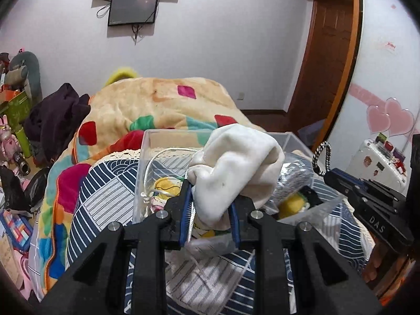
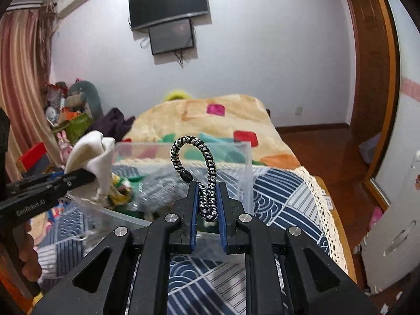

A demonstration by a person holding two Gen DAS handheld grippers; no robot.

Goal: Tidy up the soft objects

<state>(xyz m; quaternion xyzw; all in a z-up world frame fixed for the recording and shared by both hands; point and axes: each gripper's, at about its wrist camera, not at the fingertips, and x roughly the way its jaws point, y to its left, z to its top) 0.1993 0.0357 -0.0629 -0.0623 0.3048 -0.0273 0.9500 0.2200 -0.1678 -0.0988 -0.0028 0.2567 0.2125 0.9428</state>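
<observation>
My left gripper (image 1: 210, 197) is shut on a cream white cloth (image 1: 236, 162) and holds it above a clear plastic box (image 1: 147, 141) on the bed. The cloth also shows in the right wrist view (image 2: 92, 155). My right gripper (image 2: 207, 183) is shut on a black-and-white braided cord loop (image 2: 194, 144), held upright over the box (image 2: 244, 157). The cord loop shows at the right of the left wrist view (image 1: 321, 157). Inside the box lie a grey item (image 1: 296, 173), yellow soft items (image 1: 291, 204) and a silver cord (image 1: 157, 157).
The box sits on a navy-and-white patterned cover (image 1: 105, 194) over a colourful blanket (image 1: 157, 99). Clutter and plush toys (image 1: 21, 78) stand at the left. A white suitcase (image 1: 378, 160) and a wooden door (image 1: 330, 52) are at the right.
</observation>
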